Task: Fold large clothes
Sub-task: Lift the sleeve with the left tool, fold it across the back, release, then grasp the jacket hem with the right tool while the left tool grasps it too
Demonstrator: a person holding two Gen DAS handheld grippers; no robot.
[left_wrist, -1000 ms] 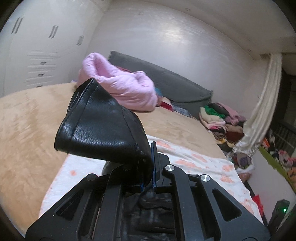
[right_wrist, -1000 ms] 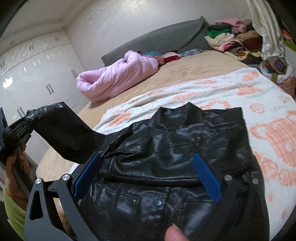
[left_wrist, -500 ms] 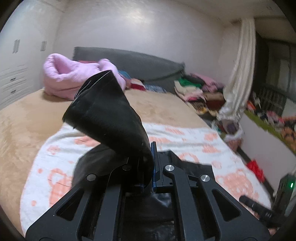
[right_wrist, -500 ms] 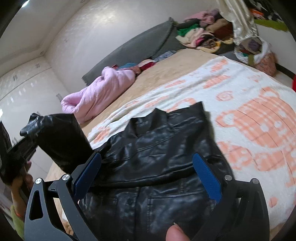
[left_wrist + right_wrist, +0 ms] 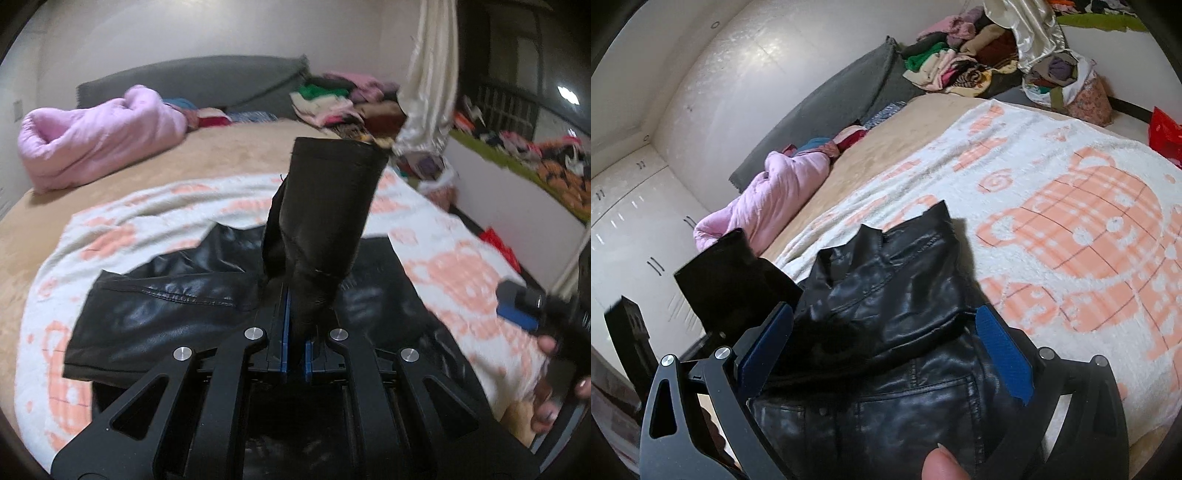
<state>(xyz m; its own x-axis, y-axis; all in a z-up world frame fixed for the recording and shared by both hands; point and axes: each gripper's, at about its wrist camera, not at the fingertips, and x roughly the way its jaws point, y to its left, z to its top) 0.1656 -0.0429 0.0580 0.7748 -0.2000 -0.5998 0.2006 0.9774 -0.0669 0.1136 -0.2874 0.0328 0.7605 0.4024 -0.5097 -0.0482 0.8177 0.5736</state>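
Note:
A black leather jacket (image 5: pixel 177 310) lies on a white and orange patterned blanket (image 5: pixel 122 218) on the bed. My left gripper (image 5: pixel 293 332) is shut on the jacket's sleeve (image 5: pixel 325 221), which stands up from the jaws over the jacket's body. In the right wrist view the jacket (image 5: pixel 886 302) lies just beyond my right gripper (image 5: pixel 882 350), which is open and empty, jaws wide apart above the jacket's front. The lifted sleeve (image 5: pixel 735 280) shows at the left there. The right gripper also shows at the right edge of the left wrist view (image 5: pixel 524 310).
A pink padded quilt (image 5: pixel 92 140) lies at the bed's far left by the grey headboard (image 5: pixel 192 81). A pile of clothes (image 5: pixel 332 99) sits at the far right corner. A cream curtain (image 5: pixel 428 74), bags and a red item are on the floor to the right. White wardrobes (image 5: pixel 624 221) stand left.
My left gripper has swung right with the sleeve, carrying it from the bed's left side over the jacket's body. My right gripper has stayed open, moving slightly over the jacket.

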